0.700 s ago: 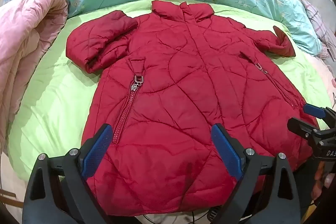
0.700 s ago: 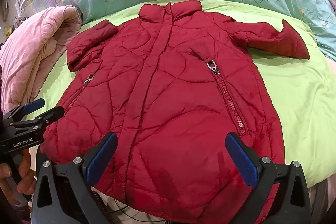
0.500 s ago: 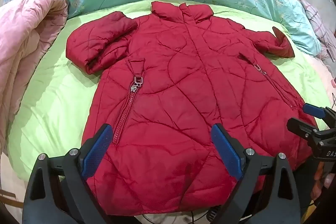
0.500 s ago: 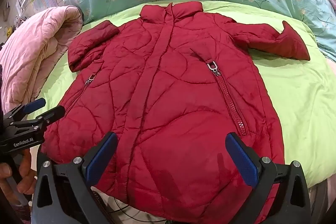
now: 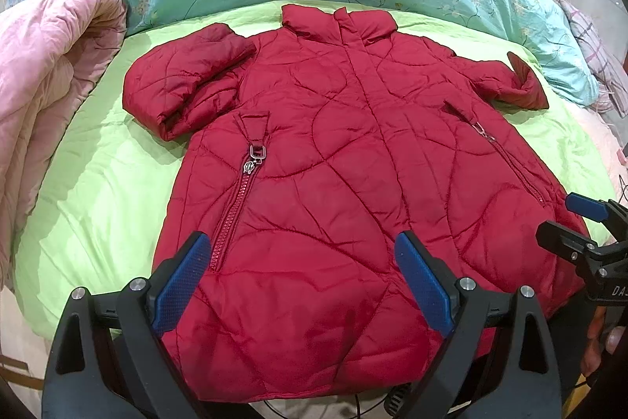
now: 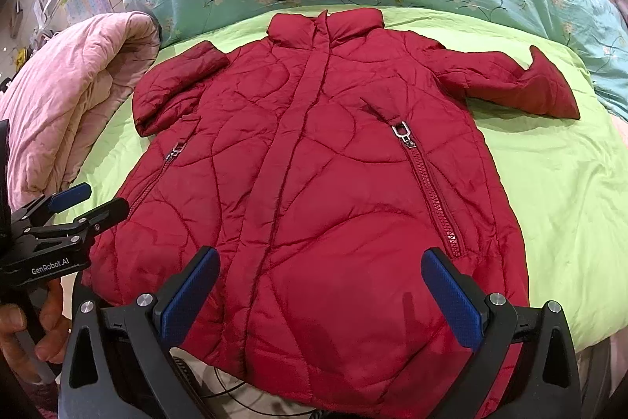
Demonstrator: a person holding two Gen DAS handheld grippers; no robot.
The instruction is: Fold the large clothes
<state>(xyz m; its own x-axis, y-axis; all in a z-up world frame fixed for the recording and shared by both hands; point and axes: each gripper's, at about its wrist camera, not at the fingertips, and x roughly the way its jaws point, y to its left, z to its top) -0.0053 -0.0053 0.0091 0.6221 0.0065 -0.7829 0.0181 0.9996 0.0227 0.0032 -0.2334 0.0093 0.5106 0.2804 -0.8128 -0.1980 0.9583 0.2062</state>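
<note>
left tool (image 5: 298, 262) spread wide, holding nothing, above the red coat (image 5: 353, 160). right tool (image 6: 320, 281) likewise spread, empty. coat lies flat on the bed (image 6: 549, 191).

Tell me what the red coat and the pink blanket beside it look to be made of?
The red quilted puffer coat looks like padded nylon or polyester: slight sheen, stitched curved seams, fine crinkles. The folded pink quilted blanket seems matte, soft cotton-like fabric with filling; it is thick and rumpled. Neither fibre is certain.

Quilted red coat (image 5: 345, 183) of slightly glossy padded cloth, metal zip pulls (image 6: 402, 131), matt lime cotton sheet (image 5: 98, 191), soft pink quilt (image 6: 66, 105), textured blue rubbery claw pads (image 6: 451, 297)
</note>
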